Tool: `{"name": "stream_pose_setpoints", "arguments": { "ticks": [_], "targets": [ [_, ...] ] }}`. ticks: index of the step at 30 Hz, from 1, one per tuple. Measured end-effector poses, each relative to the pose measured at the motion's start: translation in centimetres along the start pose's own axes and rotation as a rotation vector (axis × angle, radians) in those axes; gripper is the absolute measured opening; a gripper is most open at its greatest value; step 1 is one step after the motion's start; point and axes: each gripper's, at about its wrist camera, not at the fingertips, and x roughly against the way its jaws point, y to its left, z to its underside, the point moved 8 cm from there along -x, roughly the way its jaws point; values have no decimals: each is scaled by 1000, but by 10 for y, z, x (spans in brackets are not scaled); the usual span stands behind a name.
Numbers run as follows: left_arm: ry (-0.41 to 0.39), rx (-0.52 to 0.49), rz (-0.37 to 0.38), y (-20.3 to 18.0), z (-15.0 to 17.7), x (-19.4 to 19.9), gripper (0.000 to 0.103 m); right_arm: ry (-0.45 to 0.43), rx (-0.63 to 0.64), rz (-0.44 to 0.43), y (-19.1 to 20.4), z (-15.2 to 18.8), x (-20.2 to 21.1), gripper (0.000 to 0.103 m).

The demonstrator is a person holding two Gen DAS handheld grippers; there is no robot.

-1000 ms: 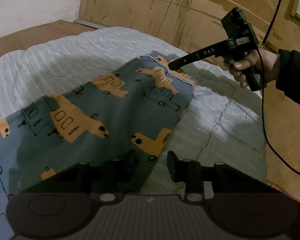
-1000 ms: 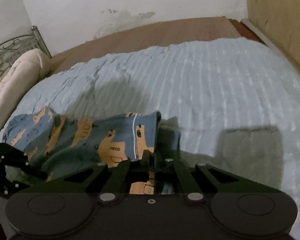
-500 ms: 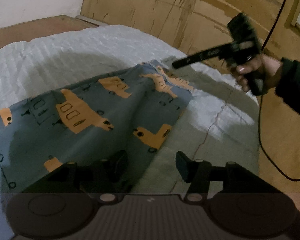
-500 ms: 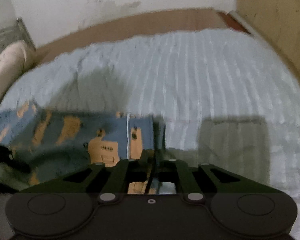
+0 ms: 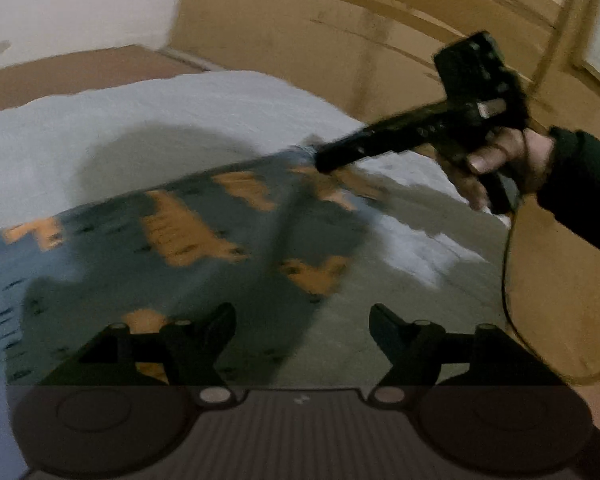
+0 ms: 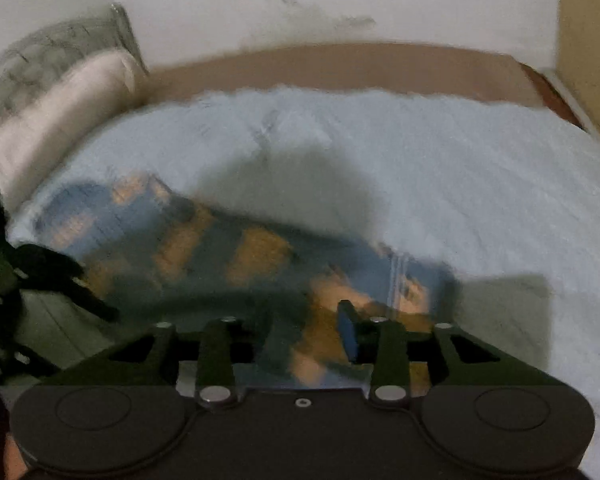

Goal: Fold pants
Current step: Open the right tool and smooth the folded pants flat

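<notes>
- Two blurred wrist-camera views look down onto a bed covered by a pale ribbed bedspread [image 6: 440, 168].
- A pair of blue-grey pants [image 5: 172, 264] printed with orange vehicle shapes lies flat on the bedspread, near the bed's front edge.
- In the right wrist view the pants [image 6: 228, 252] stretch from the lower middle away to the left, toward a pale pillow [image 6: 56, 120] at the bed's head.
- The left gripper [image 5: 302, 322] hangs low over the near edge of the pants. Its jaws are opening and stand wide apart. Cloth lies beneath the left finger, bare bedspread beneath the right, and nothing is pinched between them.
- The right gripper [image 6: 306, 330] hovers over the end of the pants that bears a pale stripe. Its jaws are opening; printed cloth shows in the gap, but the pads do not appear to press on it.
- In the left wrist view the right gripper [image 5: 324, 160] is seen from outside, held by the person's hand [image 5: 500, 164] in a dark sleeve, its tip above the far corner of the pants.
- Judged from how it lies, the cloth seems already doubled into one long band with a straight edge, so an early fold looks done.
- Both grippers appear to be letting go after laying that fold.
- Likely left to do: fold the band across its length into a compact stack, and smooth it.
- Blur hides finer creases and how many layers there are.
</notes>
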Motion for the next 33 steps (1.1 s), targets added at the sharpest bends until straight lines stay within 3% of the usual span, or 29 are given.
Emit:
{"name": "stream_pose_setpoints", "arguments": {
  "ticks": [2,4,6,10,12,18,25,27,29,33],
  "targets": [
    [11,25,-50,15,5,6,78,3,-27,-77,13,-11,-19,48],
    [9,32,-81,25,9,15,78,75,-12,-112,22,-10,-46,54],
    [-8,38,-83,30,13,26,82,159,56,-14,20,0,-65,50],
    [-31,80,-109,47,14,38,84,31,158,-87,42,-24,-56,55],
    [-35,96,-111,53,15,40,84,23,231,-86,53,-36,-64,55],
    [-27,72,-106,56,20,42,84,105,418,-126,82,-57,-109,42],
    [-24,71,-101,58,22,38,85,217,451,-139,85,-51,-144,40],
    [-26,72,-102,58,21,38,85,228,455,-146,85,-48,-146,33],
    [-28,75,-99,58,22,37,86,232,467,-146,86,-48,-146,10],
    [-29,73,-100,58,23,37,86,221,475,-143,86,-49,-137,3]
  ]
}}
